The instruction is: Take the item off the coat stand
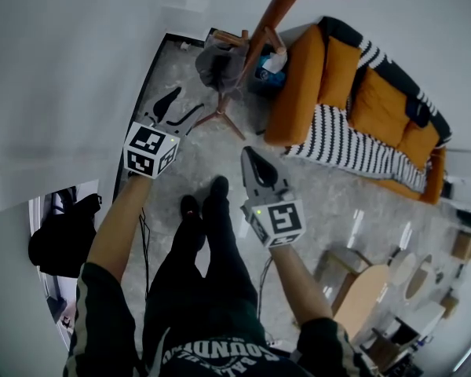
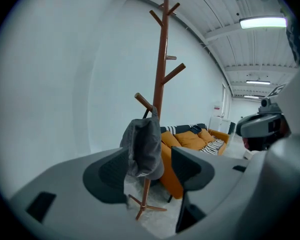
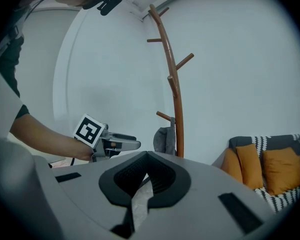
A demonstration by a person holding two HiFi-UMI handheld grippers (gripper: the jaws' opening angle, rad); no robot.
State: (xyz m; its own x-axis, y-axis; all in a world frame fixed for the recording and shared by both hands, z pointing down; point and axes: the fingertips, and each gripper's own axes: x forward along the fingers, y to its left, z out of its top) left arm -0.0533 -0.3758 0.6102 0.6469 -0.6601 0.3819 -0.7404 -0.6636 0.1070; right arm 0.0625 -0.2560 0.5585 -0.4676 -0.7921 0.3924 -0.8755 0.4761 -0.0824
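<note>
A grey cap (image 1: 218, 63) hangs on a low peg of the brown wooden coat stand (image 1: 261, 31). My left gripper (image 1: 190, 99) points at the stand, open, a short way from the cap and not touching it. In the left gripper view the cap (image 2: 142, 146) shows in the gap of the left gripper (image 2: 147, 171), farther off, with the stand's pole (image 2: 161, 59) rising behind. My right gripper (image 1: 249, 154) is shut and empty, lower right of the stand's feet. In the right gripper view the right gripper (image 3: 146, 176) faces the stand (image 3: 175, 84), the cap (image 3: 165, 140) and the left gripper (image 3: 112, 144).
An orange sofa (image 1: 337, 93) with a striped blanket (image 1: 341, 144) stands just right of the stand. A blue object (image 1: 265, 73) lies by the stand's base. A white wall runs along the left. Wooden tables (image 1: 369, 293) sit at the lower right. A black bag (image 1: 63, 238) is at the far left.
</note>
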